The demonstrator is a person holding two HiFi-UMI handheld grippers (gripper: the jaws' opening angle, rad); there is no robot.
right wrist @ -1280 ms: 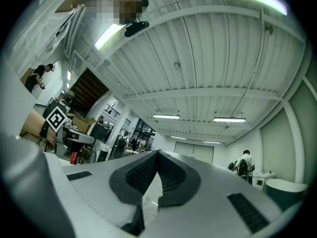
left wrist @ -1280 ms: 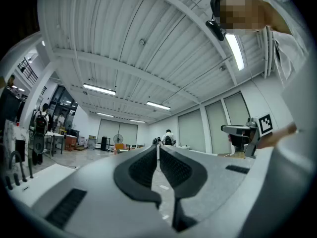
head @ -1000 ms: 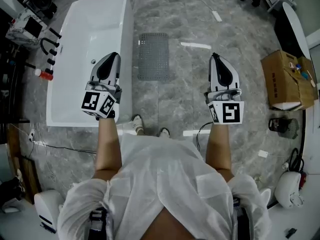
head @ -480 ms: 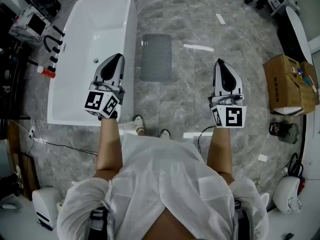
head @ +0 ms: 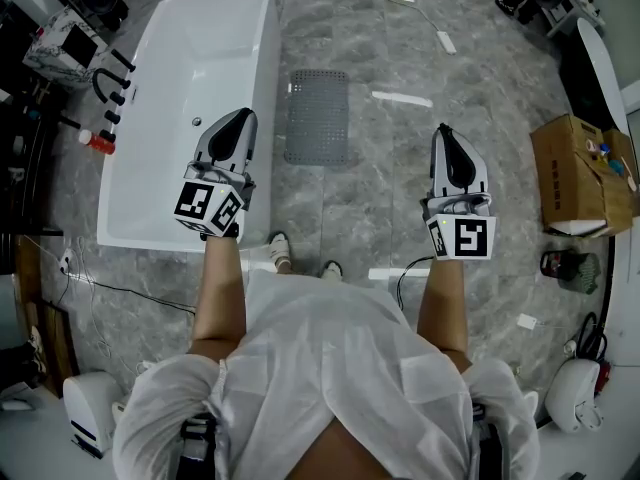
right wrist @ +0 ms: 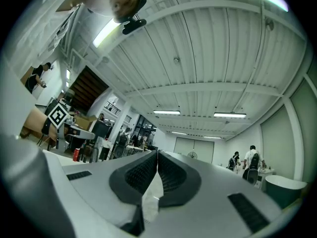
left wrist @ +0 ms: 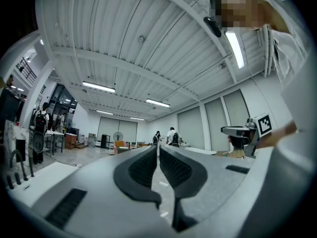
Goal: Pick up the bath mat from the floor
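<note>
Closest in: two shoes [head: 275, 249] on the grey floor [head: 370, 193], and two bare forearms, each holding one gripper level.

Left gripper [head: 243, 117]: jaws pressed together, nothing held. It hangs over the right rim of the tub [head: 150, 88].

Right gripper [head: 447, 131]: jaws also together, nothing held. It sits over bare floor, well apart from the left one.

One mat [head: 318, 116]: grey, perforated, flat on the floor. It lies ahead of and between the two grippers, closer to the left one. Neither gripper touches it. Its left long edge runs just beside the tub wall with a thin gap. The near, far and right edges are free.

One pale strip [head: 400, 98] lies on the floor just right of the mat. Beyond it the floor is open out to the right.

One white tub, with one red-capped bottle [head: 92, 140] at its left side.

One cardboard box [head: 578, 163] at far right, well apart from the mat.
</note>
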